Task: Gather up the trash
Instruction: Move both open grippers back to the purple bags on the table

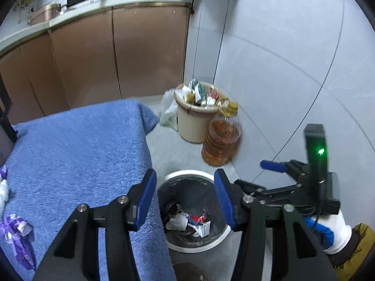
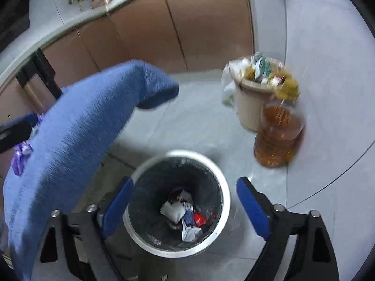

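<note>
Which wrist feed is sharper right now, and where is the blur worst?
Left wrist view is sharper: the beige bin and oil bottle read crisply. Right wrist view is motion-smeared, worst on the blue towel and beige bin; both bend straight lines at the edges.

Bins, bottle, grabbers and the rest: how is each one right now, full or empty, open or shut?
White-rimmed bin: lid off, black liner, a few scraps at the bottom.
Beige bin: heaped over the rim.
Oil bottle: upright, capped, mostly full.
Left gripper: open, nothing between its fingers.
Right gripper: wide open, empty, above the white-rimmed bin.
Blue towel: spread flat, purple wrappers on it.
Cabinet doors: shut.
</note>
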